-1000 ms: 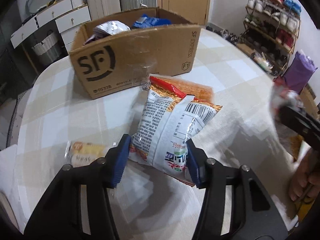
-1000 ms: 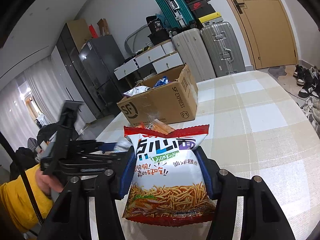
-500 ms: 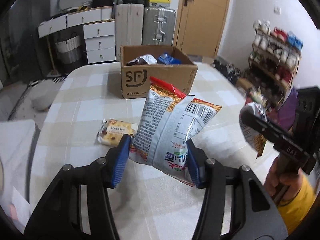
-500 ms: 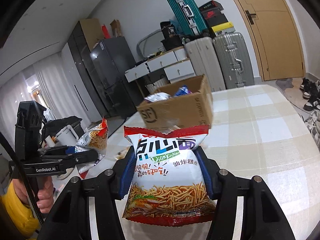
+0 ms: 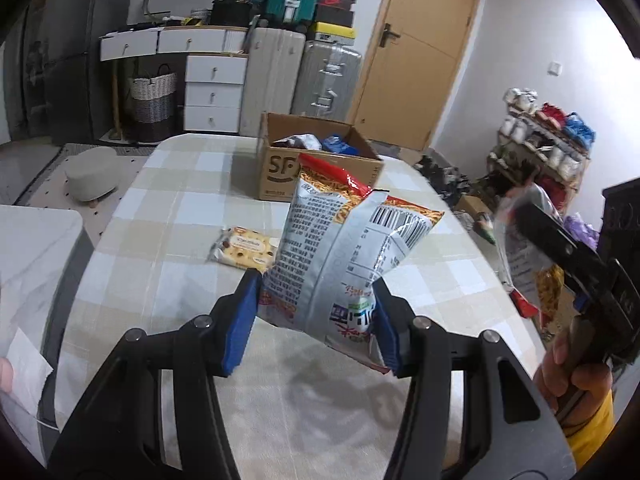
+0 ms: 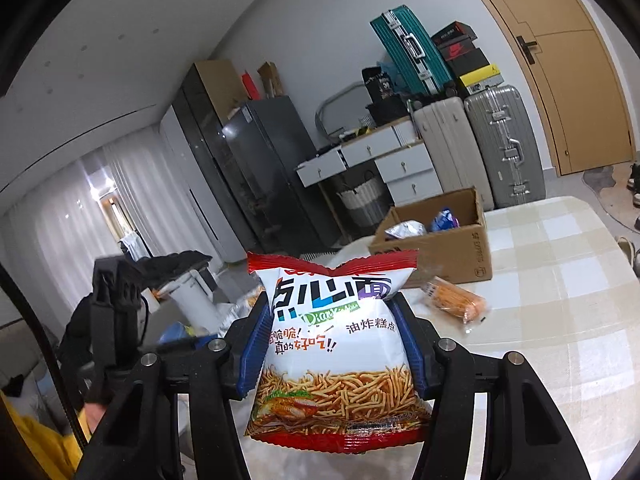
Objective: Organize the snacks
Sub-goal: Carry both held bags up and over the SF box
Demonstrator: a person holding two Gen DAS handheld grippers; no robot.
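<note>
1. Tablecloth (image 5: 168, 248) in beige-and-white checks covers the rounded table; beyond it stand white drawers (image 5: 214, 92), a silver hard-shell suitcase (image 5: 326, 76) and a tan wooden door (image 5: 416, 52).
2. Left gripper (image 5: 316, 316) pinches a silver-backed noodle snack bag (image 5: 340, 252) between its blue pads, above the cloth.
3. Right gripper (image 6: 336, 348) clamps a white and red noodle snack bag (image 6: 336, 344), printed front to the camera.
4. A small cream wrapped pastry (image 5: 244, 249) lies on the cloth just beyond the left gripper; an orange wrapped snack (image 6: 456, 298) lies near the open brown cardboard box (image 5: 280, 168), which holds more packets.
5. Box contents are partly hidden by its walls; in the left view the right gripper's bag is blurred.
</note>
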